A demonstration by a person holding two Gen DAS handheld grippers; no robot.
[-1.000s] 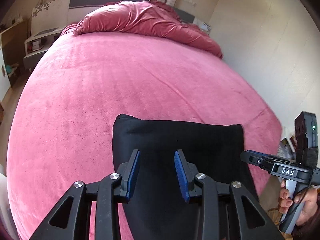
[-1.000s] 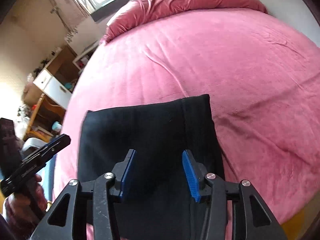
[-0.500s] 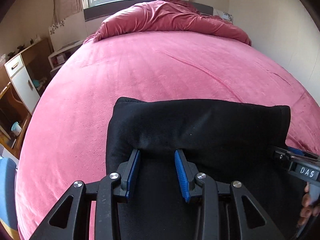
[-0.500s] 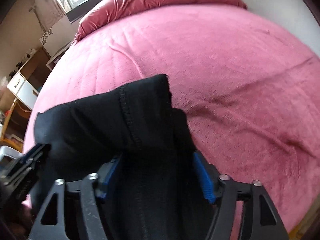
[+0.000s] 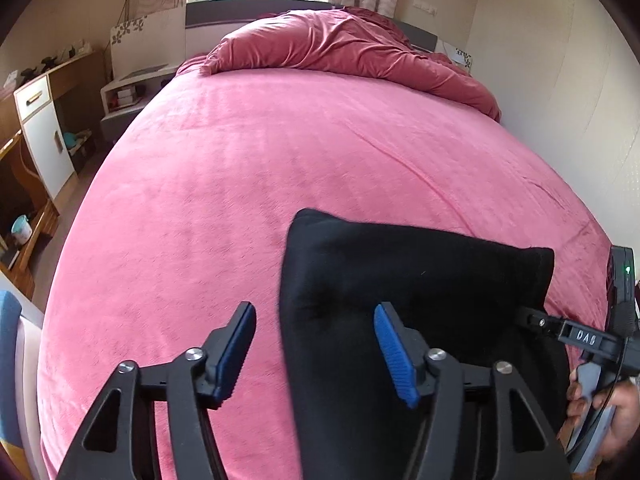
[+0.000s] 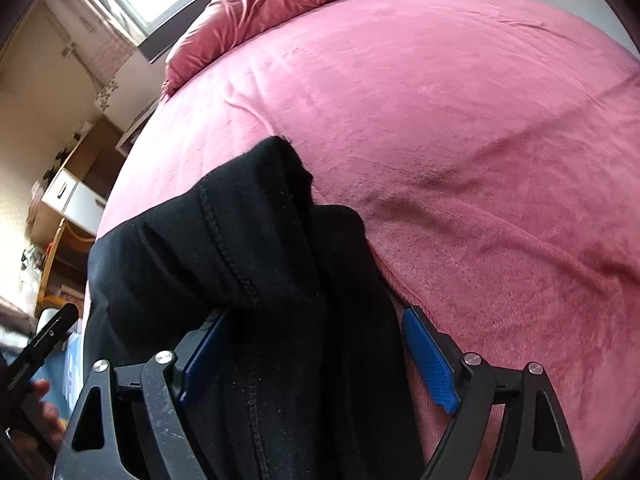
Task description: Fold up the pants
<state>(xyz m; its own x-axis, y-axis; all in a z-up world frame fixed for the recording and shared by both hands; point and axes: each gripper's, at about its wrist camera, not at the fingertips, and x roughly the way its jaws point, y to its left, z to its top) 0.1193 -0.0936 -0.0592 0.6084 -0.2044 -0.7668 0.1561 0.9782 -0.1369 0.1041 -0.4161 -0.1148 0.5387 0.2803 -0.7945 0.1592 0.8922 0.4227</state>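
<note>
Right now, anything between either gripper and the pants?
Nothing visible. The black pants lie folded on the pink bedspread, inside both sets of jaws. Left gripper and right gripper have just been opening; neither clamps the cloth.

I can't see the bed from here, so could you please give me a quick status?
Both grippers, left and right, just opened. Black pants folded on pink bed, released. Nothing in the way.
</note>
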